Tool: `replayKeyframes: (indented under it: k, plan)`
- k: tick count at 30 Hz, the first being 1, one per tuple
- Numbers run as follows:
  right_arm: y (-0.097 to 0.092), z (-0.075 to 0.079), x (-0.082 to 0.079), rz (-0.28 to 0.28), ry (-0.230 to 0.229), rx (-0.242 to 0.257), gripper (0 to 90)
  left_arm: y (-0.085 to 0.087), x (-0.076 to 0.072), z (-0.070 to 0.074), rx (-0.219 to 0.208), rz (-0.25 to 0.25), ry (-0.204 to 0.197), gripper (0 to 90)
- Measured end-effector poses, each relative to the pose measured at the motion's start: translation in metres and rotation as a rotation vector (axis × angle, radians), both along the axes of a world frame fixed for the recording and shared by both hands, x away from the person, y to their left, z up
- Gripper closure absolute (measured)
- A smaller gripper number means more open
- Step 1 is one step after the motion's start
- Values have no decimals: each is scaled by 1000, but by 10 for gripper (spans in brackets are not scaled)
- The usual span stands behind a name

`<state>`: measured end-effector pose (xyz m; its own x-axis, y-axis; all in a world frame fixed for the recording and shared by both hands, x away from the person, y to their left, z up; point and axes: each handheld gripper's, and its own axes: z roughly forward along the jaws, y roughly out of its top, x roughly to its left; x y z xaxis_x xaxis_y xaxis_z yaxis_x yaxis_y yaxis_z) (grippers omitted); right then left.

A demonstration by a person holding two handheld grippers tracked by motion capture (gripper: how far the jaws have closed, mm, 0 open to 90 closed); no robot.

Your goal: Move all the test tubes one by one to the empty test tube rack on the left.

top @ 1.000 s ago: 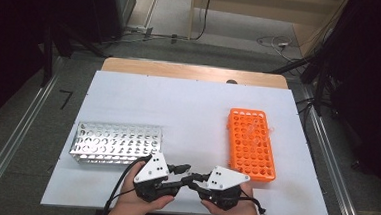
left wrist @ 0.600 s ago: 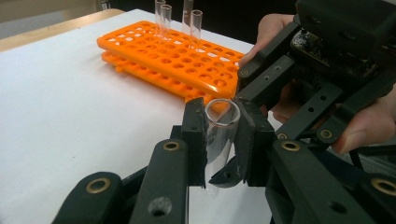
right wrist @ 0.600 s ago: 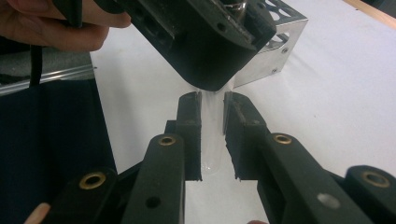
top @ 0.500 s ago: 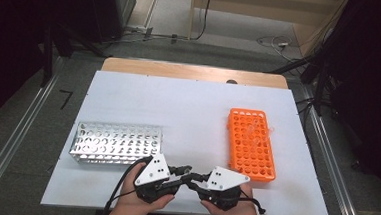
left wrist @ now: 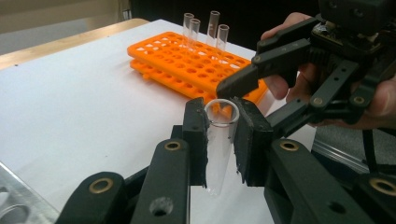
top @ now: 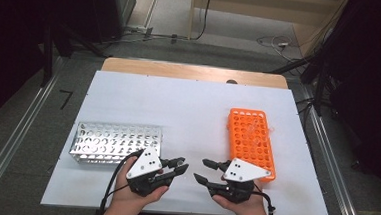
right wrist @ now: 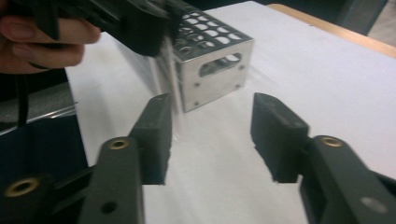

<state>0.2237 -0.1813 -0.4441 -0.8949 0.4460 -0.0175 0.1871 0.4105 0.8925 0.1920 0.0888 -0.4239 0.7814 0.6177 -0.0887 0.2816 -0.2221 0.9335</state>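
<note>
High view first: both hands sit at the near edge of the white surface (top: 188, 107), and the two tools now point at each other with a clear gap between their tips, where a second ago those tips were close together. The left tool (top: 176, 166) sits just in front of the metal rack (top: 116, 143); the right tool (top: 205, 171) sits beside the near end of the orange rack (top: 250, 141). The right tool's jaws have just been opening, and I judge that as a hand-over: the tube has passed from right to left.

Left gripper view: there it is. The left tool (left wrist: 220, 140) is clamped on a clear test tube (left wrist: 219, 144), pads pressing both sides just below its rim, tube upright, open mouth up, its rounded bottom hanging above the surface. Beyond it the right tool (left wrist: 261, 93) has its jaws spread and nothing between them. Four more tubes (left wrist: 205, 28) stand in the orange rack (left wrist: 187, 60) farther back.

Right gripper view: the right tool (right wrist: 210, 135) stands parted with bare surface between the pads. Ahead, the left tool (right wrist: 159, 42), seen from the other side, carries the tube (right wrist: 163, 74), a pale blurred streak, just in front of the metal rack (right wrist: 210, 56).

Pose: both hands low and level, tools roughly horizontal, facing inward. The left now looks set to carry the tube to the metal rack.
</note>
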Motion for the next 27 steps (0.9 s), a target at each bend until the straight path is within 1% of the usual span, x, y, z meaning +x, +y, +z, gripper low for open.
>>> replayKeyframes:
  k: [2, 5, 6, 7, 8, 11, 13, 16, 19, 21, 22, 27]
  plan:
    - [-6, 2, 3, -17, 2, 9, 368, 4, 3, 2, -7, 14, 1, 755]
    - [-15, 5, 7, -43, 9, 22, 287, 12, 9, 7, -6, 40, 12, 755]
    - [-18, 6, 9, -46, 15, 34, 257, 15, 11, 9, -13, 49, 15, 755]
    - [-22, 7, 11, -45, 16, 39, 217, 18, 12, 11, -12, 60, 14, 755]
    - [-26, 8, 12, -57, 19, 44, 188, 20, 14, 13, -12, 74, 10, 755]
    - [-37, 10, 16, -86, 29, 59, 66, 28, 21, 20, -6, 98, 4, 756]
    - [-45, 11, 18, -105, 31, 67, 1, 33, 26, 23, -5, 111, 1, 756]
    - [-57, 11, 21, -123, 37, 75, 0, 38, 33, 27, 1, 138, 1, 756]
    - [-68, 10, 21, -140, 31, 67, 0, 42, 40, 30, 17, 163, 0, 756]
    - [-76, 10, 21, -153, 29, 63, 0, 46, 45, 31, 14, 179, 2, 756]
    - [-80, 10, 21, -157, 32, 64, 0, 48, 47, 31, 22, 186, 3, 756]
    - [-98, 8, 23, -187, 40, 77, 0, 56, 58, 32, 21, 210, 10, 755]
